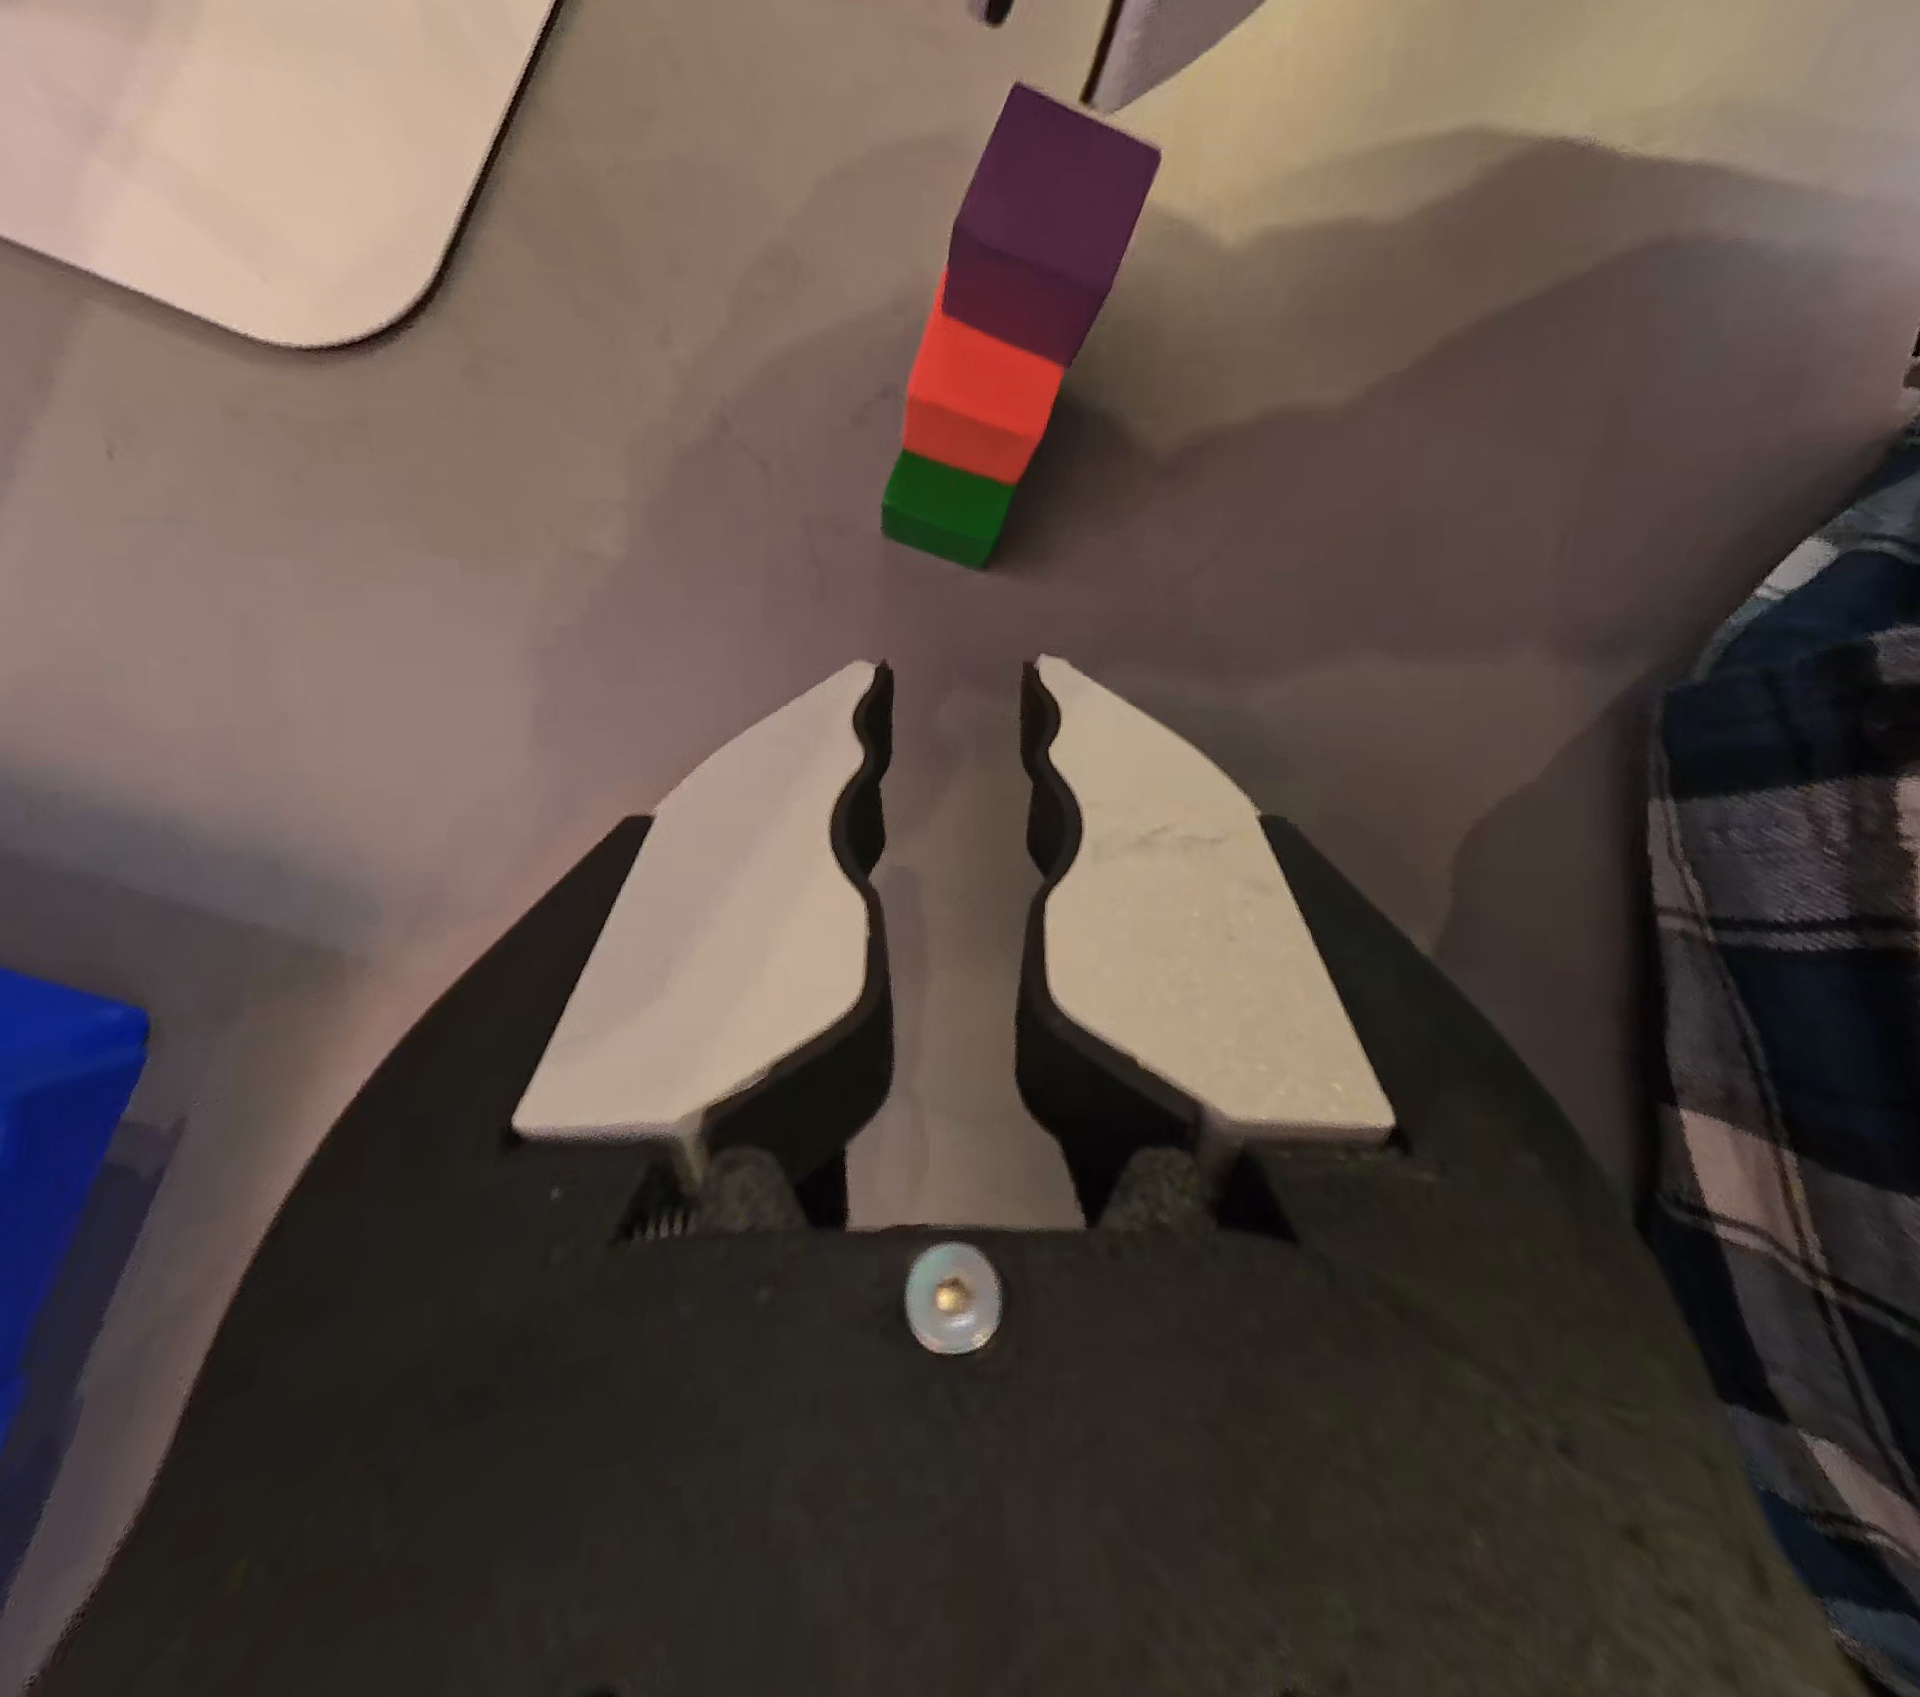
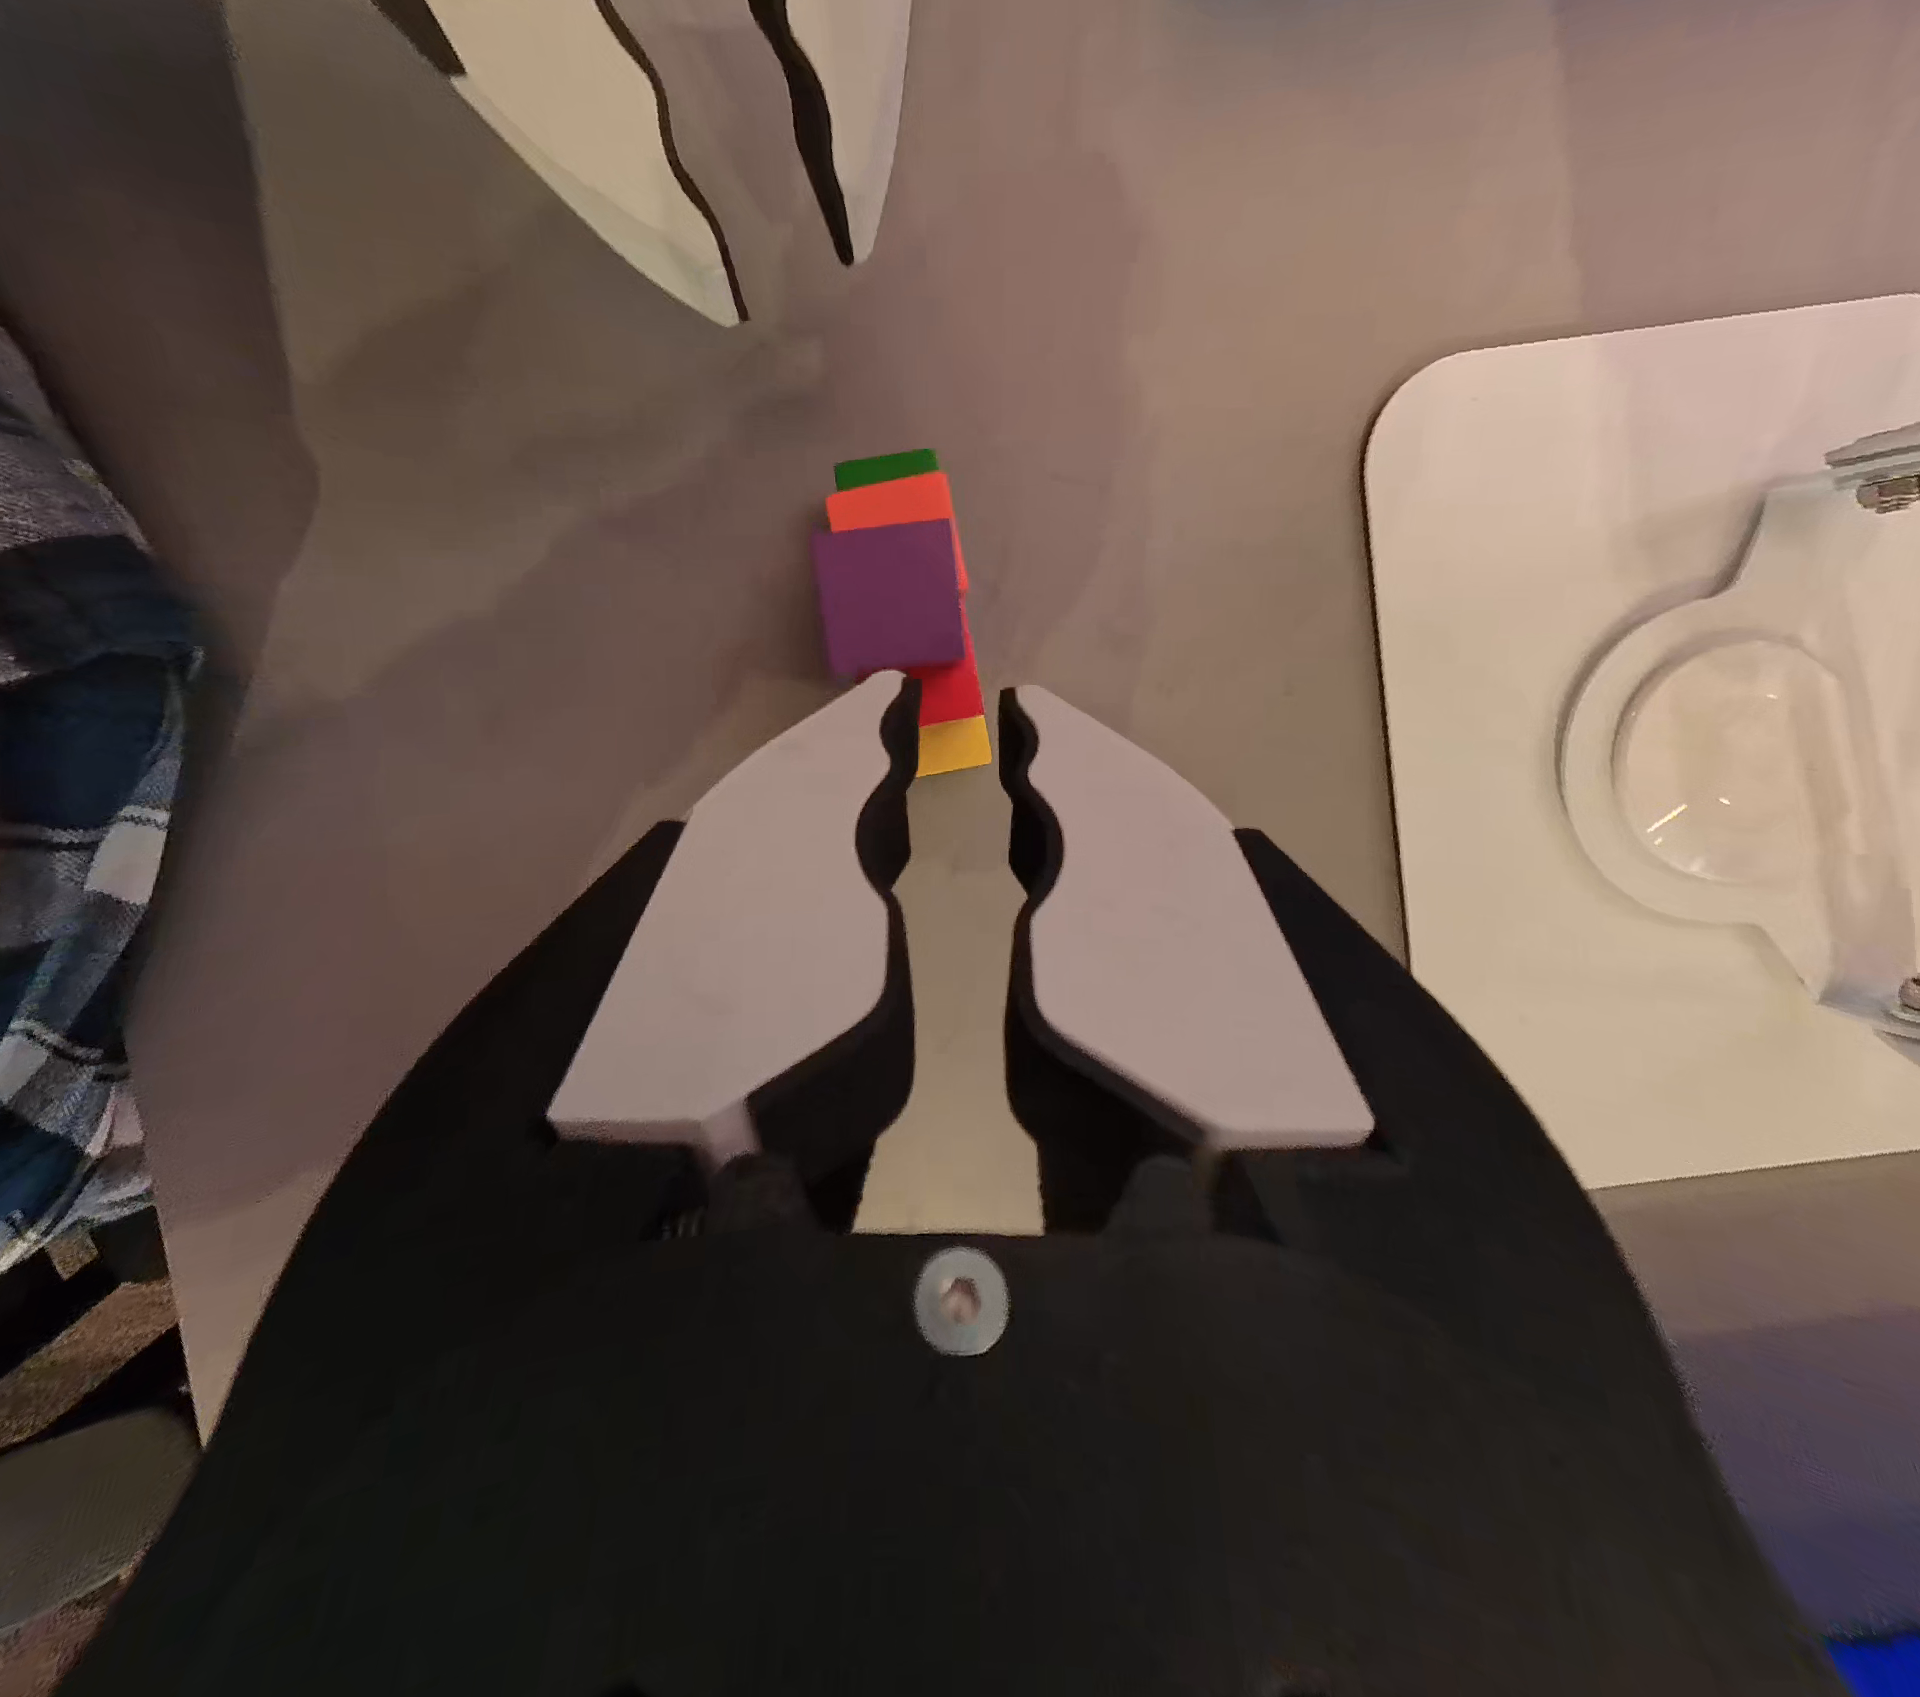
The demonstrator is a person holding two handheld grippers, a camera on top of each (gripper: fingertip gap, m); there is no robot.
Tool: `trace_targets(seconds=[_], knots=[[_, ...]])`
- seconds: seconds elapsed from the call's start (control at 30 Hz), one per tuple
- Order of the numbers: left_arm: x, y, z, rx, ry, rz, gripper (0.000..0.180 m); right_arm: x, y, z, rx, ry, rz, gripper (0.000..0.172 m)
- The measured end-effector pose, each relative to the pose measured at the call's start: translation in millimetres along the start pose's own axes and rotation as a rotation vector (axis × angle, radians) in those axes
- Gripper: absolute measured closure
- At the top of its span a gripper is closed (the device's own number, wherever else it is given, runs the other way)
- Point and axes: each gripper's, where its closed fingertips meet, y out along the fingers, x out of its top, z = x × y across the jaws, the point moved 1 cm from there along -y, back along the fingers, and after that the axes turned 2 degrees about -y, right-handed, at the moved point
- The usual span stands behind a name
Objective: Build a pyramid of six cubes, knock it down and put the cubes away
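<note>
A stack of coloured cubes stands on the grey table (image 1: 520, 556). In the left wrist view I see it end on: a green cube (image 1: 945, 509) at the bottom, an orange cube (image 1: 987, 390) above it and a purple cube (image 1: 1049, 193) on top. From above, the right wrist view shows the purple cube (image 2: 888, 598), the orange (image 2: 888, 501), the green (image 2: 883, 468), a red cube (image 2: 951, 691) and a yellow cube (image 2: 954, 745). My left gripper (image 1: 956, 671) is open and empty, short of the green cube. My right gripper (image 2: 954, 687) hovers above the stack, jaws slightly apart, holding nothing; its tips (image 1: 1049, 58) are just beyond the purple cube.
A white board (image 2: 1507, 972) carrying a clear plastic part (image 2: 1714, 764) lies beside the stack; it also shows in the left wrist view (image 1: 260, 89). A blue bin (image 1: 52, 1180) sits at the left. A person's plaid sleeve (image 1: 1787, 920) is at the table edge. One gripper's finger ends stand about 10 cm off the other's. The green cube (image 1: 945, 509) is about 4 cm from my left fingertips.
</note>
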Motion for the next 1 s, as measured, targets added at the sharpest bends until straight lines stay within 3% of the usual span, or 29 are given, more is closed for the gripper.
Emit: trace_targets(seconds=[0.67,1.0], knots=[[11,9,-5,0.001,0.031,0.018,0.16,-5,7,-2,-0.018,0.022,-0.01,0.164],[20,15,-2,0.006,0.033,0.005,0.168,-24,12,1,-0.012,0.069,0.012,0.165]])
